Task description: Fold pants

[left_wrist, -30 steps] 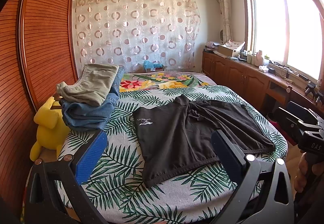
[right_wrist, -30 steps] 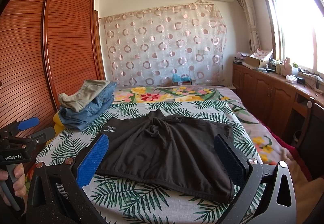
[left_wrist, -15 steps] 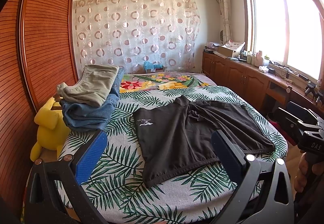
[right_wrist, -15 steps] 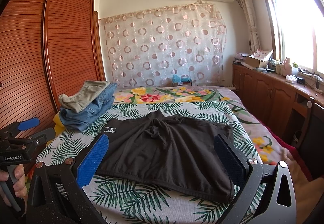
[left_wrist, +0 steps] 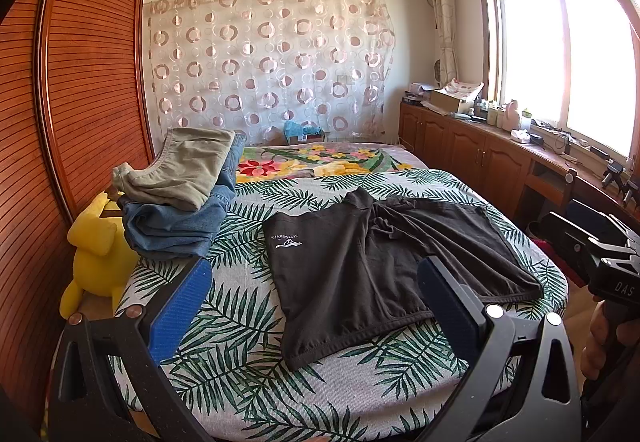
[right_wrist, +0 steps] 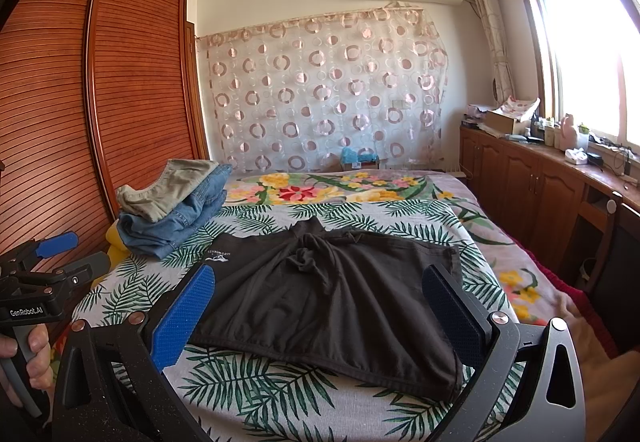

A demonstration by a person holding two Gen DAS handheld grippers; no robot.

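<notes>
You hold your left gripper (left_wrist: 312, 306) and right gripper (right_wrist: 320, 310) level above the bed's (left_wrist: 224, 322) near edge, both spread wide and empty. The dark pants (left_wrist: 380, 262) lie flat just ahead between the fingers, their near hem partly hidden behind your right gripper's pads (right_wrist: 452, 310).

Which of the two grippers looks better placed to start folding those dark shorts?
Probably the right gripper: the dark shorts lie centred between its open fingers. The left gripper, also open, faces only their left leg, off to one side.
</notes>
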